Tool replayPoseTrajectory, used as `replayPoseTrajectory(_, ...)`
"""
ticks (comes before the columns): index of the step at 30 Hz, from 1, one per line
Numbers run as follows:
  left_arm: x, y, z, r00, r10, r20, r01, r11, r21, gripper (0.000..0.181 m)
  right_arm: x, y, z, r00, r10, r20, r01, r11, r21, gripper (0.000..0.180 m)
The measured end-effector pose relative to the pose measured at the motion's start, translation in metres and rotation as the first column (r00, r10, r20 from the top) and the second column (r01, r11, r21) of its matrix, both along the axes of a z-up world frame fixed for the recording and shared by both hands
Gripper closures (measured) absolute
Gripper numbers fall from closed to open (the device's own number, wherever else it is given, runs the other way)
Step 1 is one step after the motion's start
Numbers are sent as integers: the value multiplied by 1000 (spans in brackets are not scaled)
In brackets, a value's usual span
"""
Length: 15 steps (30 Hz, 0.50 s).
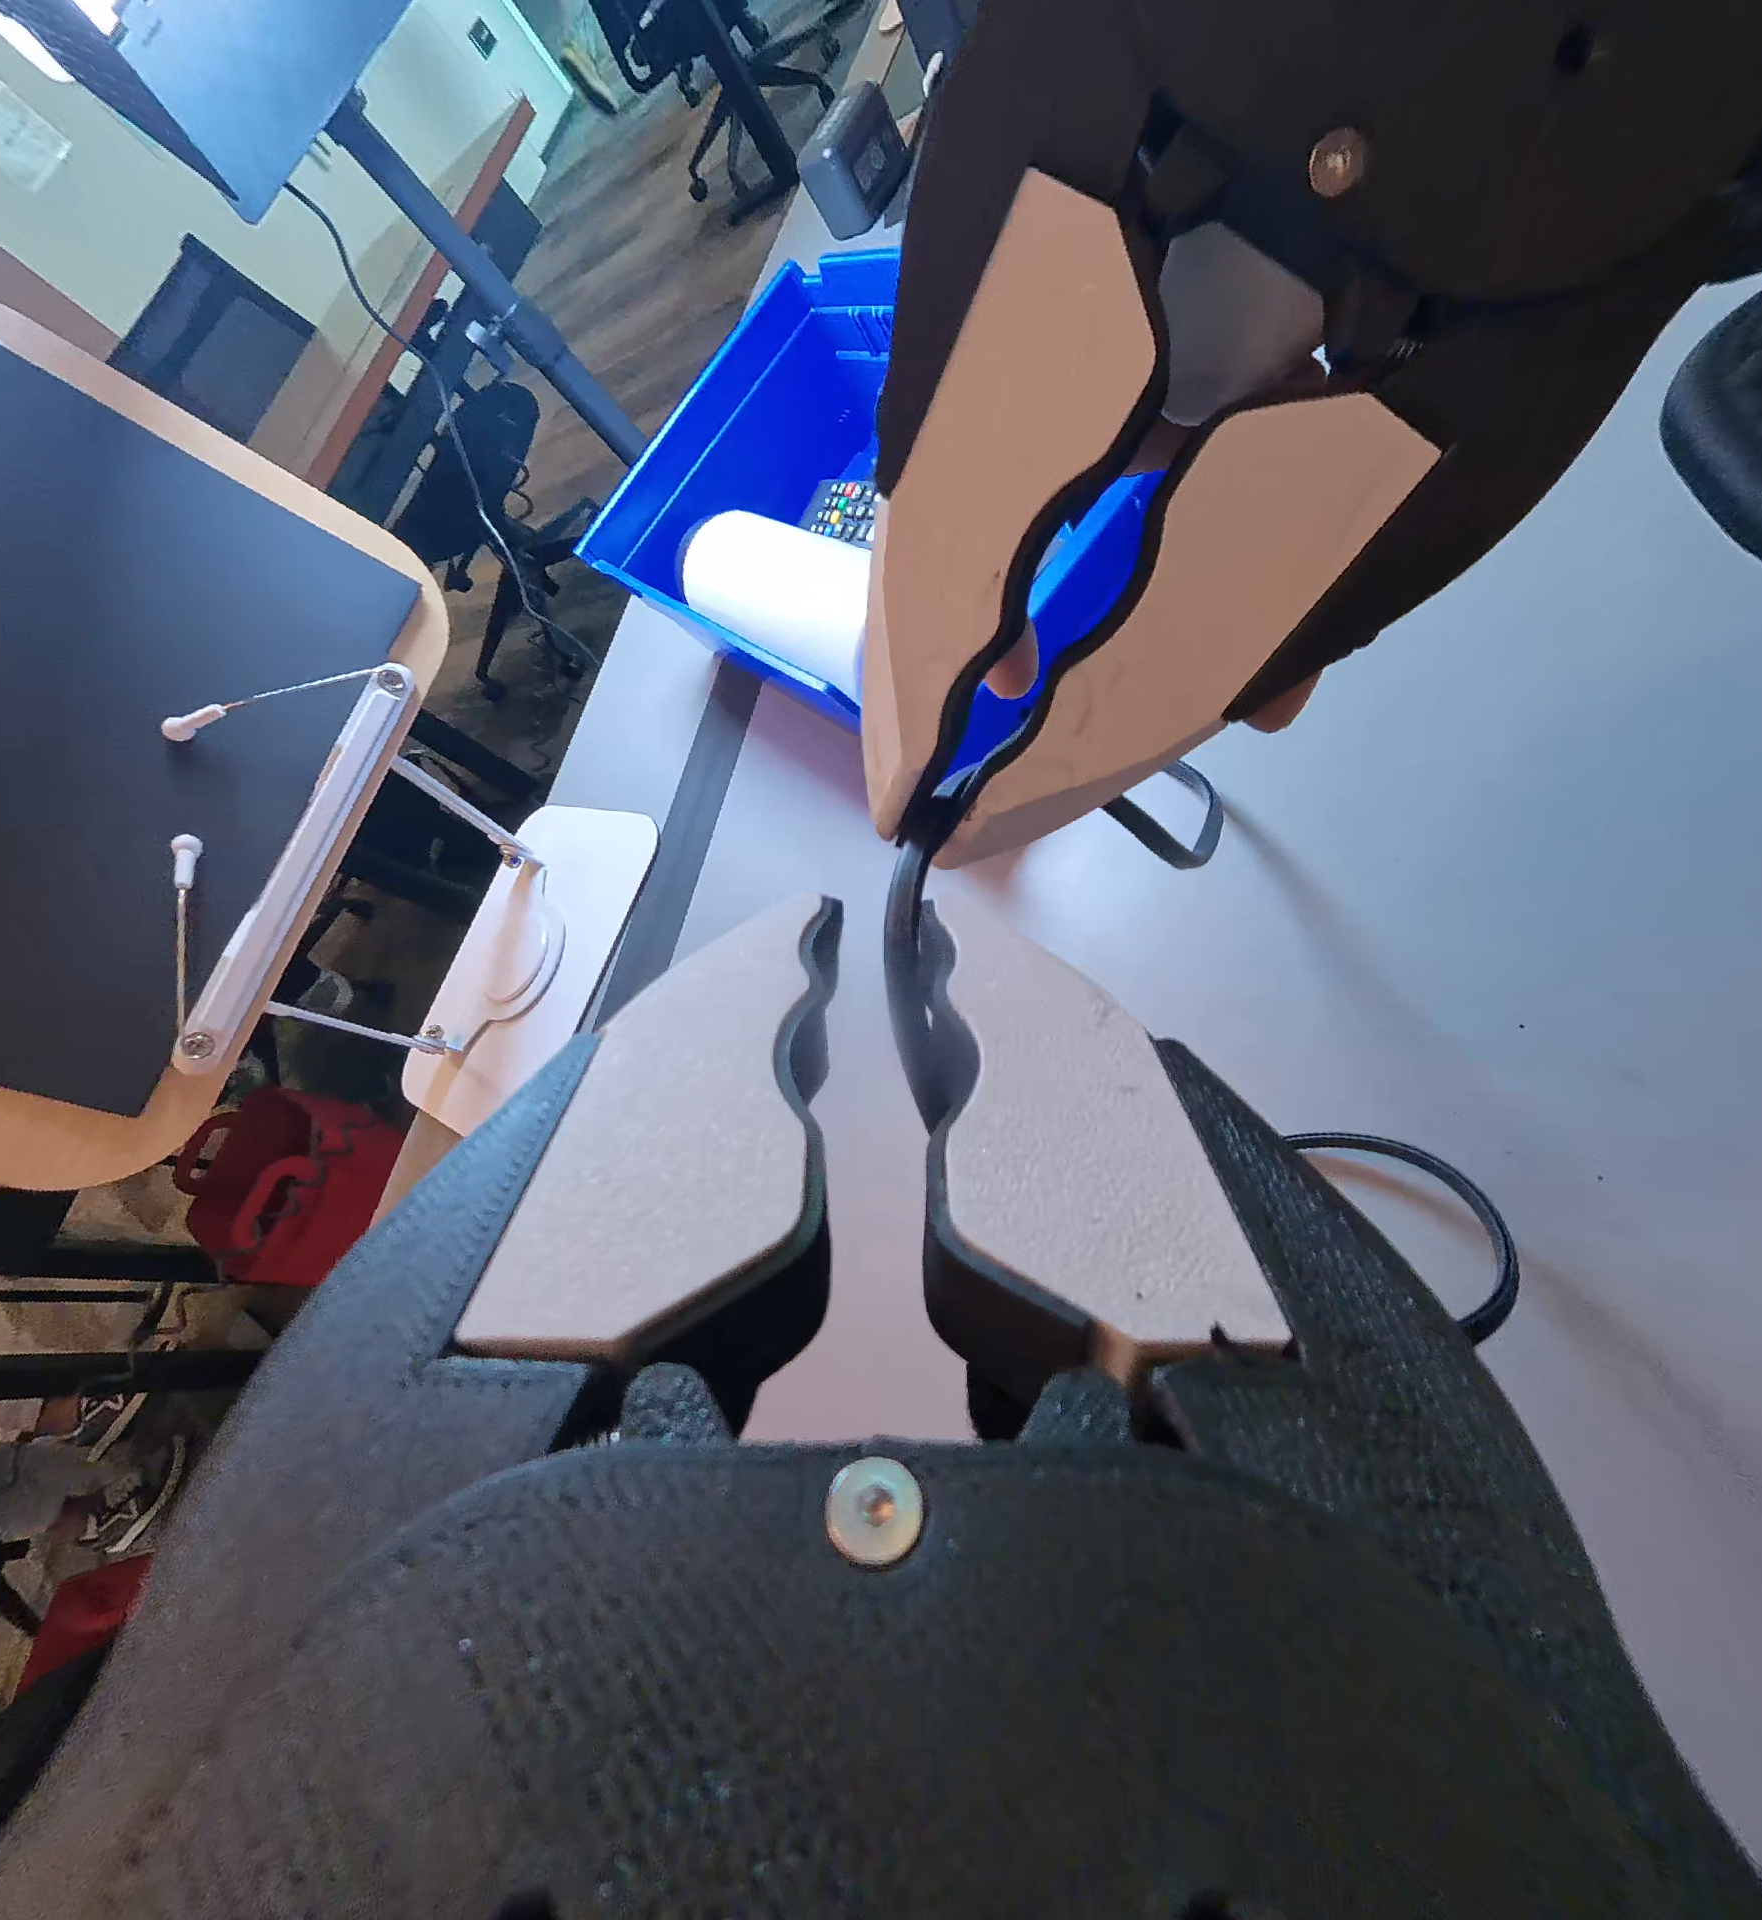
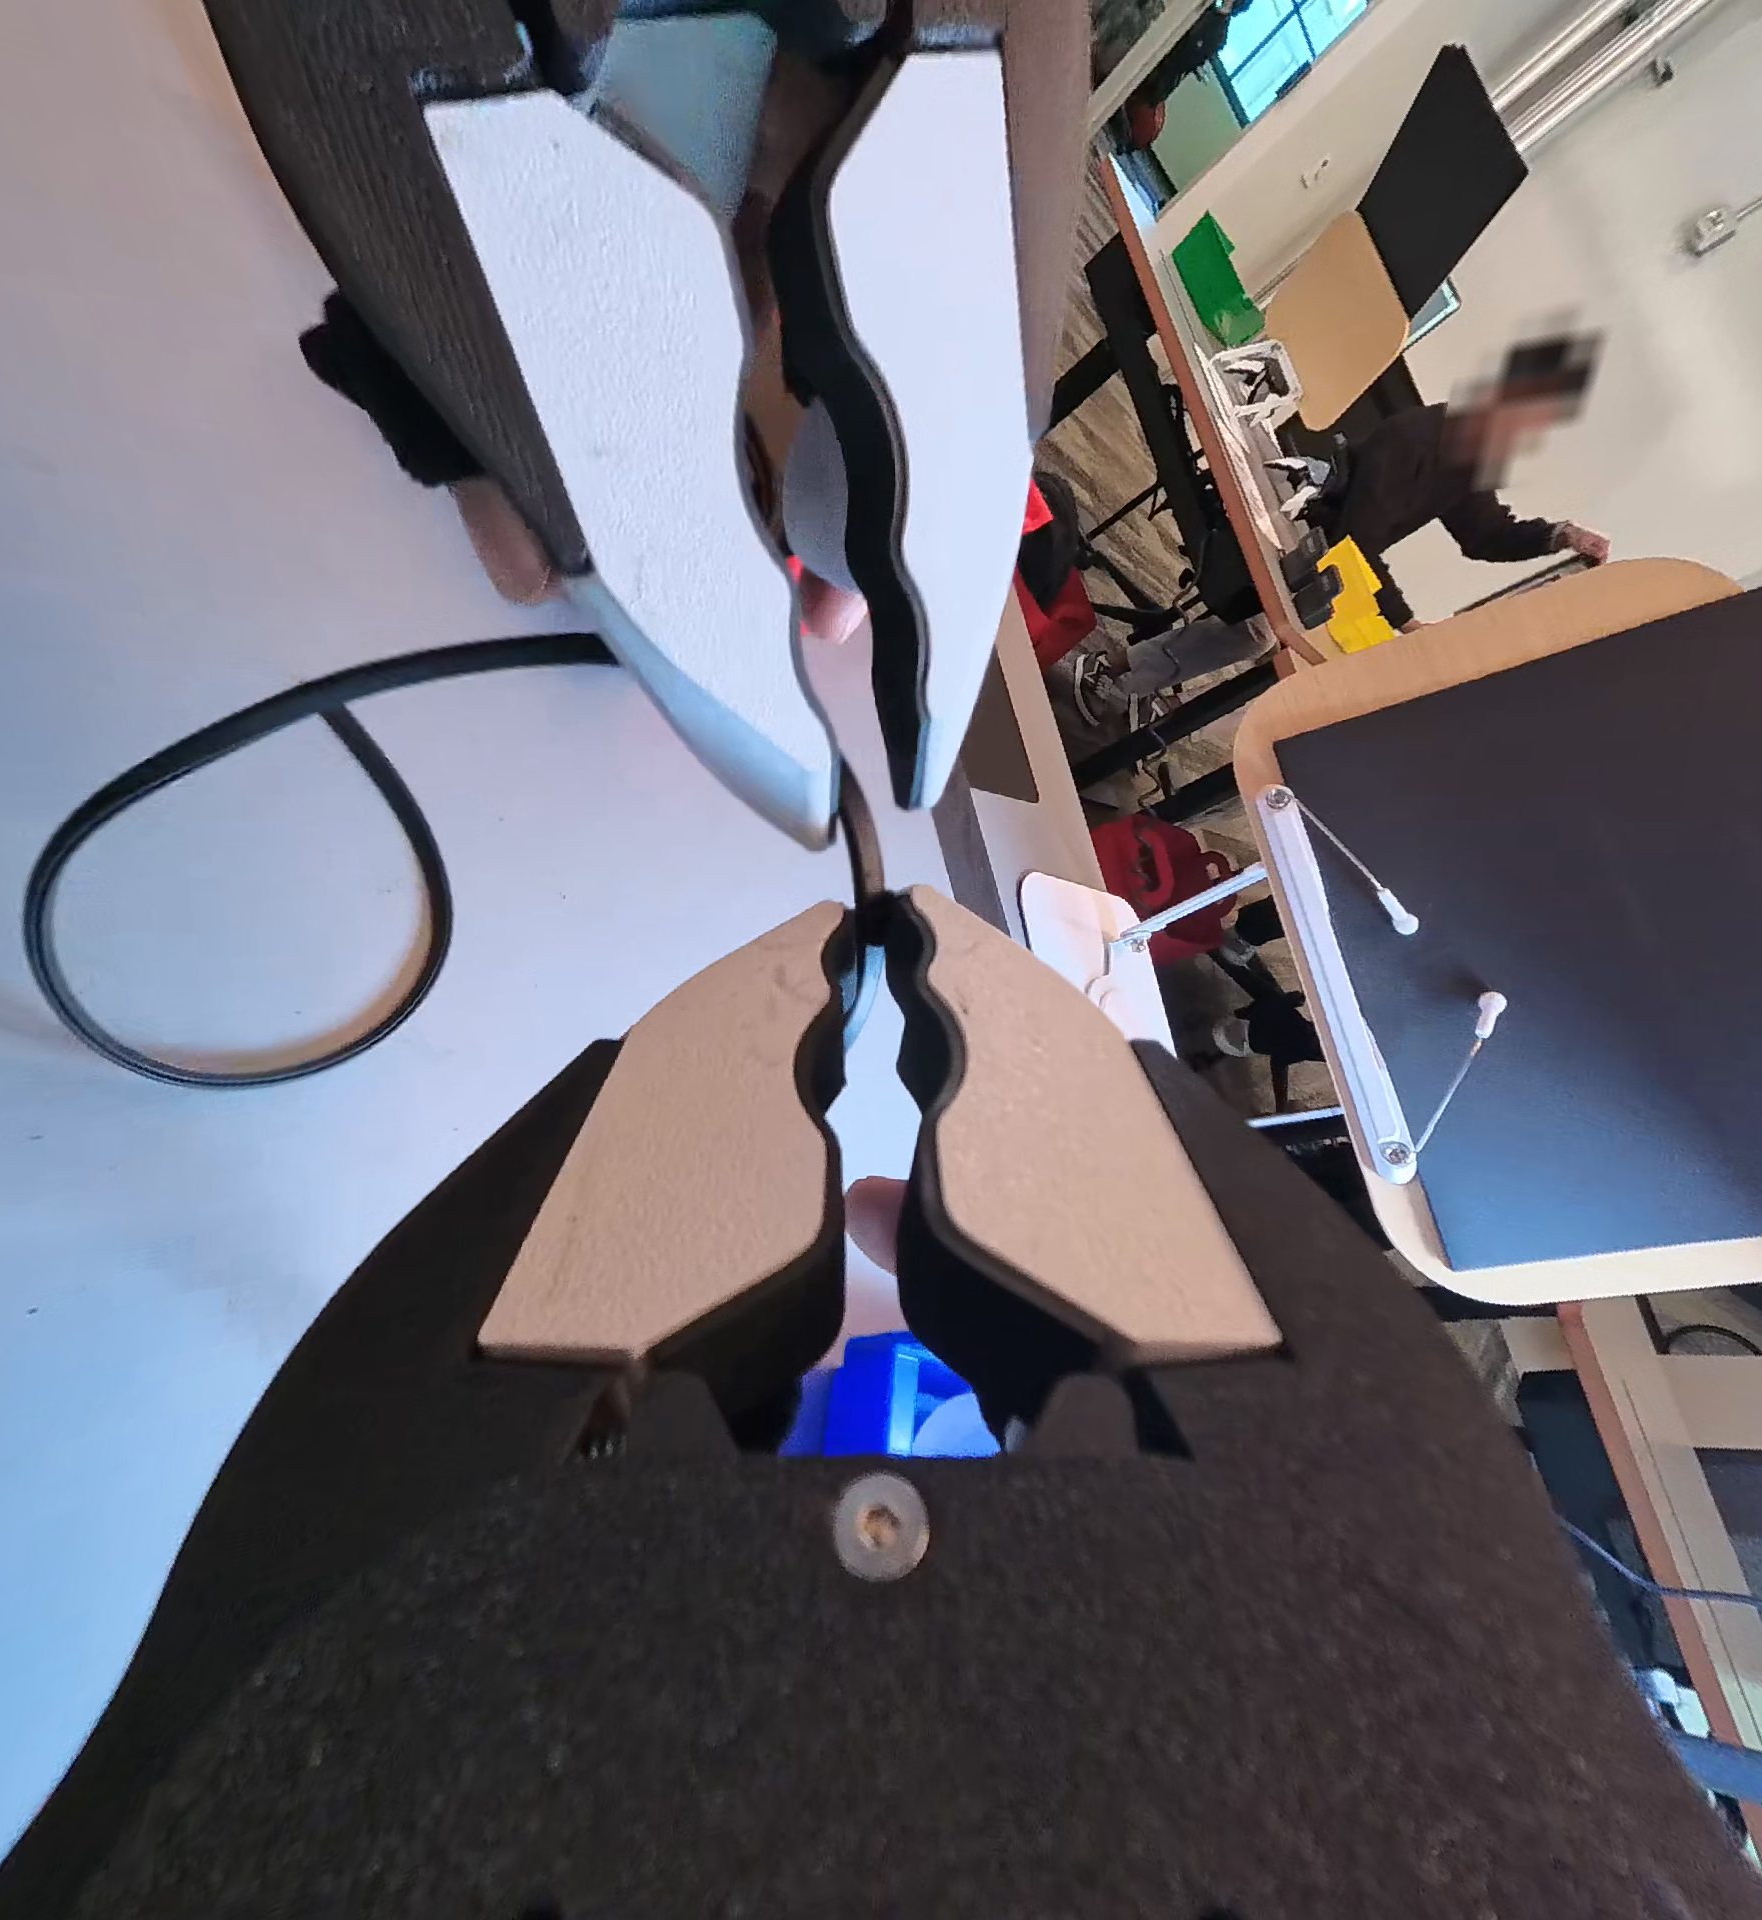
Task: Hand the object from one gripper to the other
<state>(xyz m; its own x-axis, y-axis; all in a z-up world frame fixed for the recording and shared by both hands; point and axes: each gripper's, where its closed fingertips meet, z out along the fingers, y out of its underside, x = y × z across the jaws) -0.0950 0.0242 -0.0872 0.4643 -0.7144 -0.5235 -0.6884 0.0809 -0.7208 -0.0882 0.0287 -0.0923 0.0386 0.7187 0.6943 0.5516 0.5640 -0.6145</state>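
Note:
A black cable runs through the air between the two grippers, and its slack lies in loops on the grey table. My right gripper comes in from above and is shut on the cable at its fingertips. My left gripper is open. The cable passes between its fingers, close along the right one. In the right wrist view, my right gripper pinches the cable, the left gripper faces it tip to tip with its jaws apart, and a cable loop rests on the table.
A blue bin behind the right gripper holds a white roll and a remote. A black-topped board with a wooden rim stands off the table's left edge. A person bends at a far desk. Less than 4 cm separates the two grippers' tips.

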Motion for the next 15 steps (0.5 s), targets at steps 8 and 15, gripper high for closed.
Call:
replayPoseTrajectory(8,8,-2,-1,1000,-24,9,24,1000,-3,175,-1,-4,4,1000,12,-17,-12,1000,6,175)
replayPoseTrajectory(15,1,-1,7,999,-8,31,7,1000,14,175,2,6,2,999,-11,-37,10,999,-48,175)
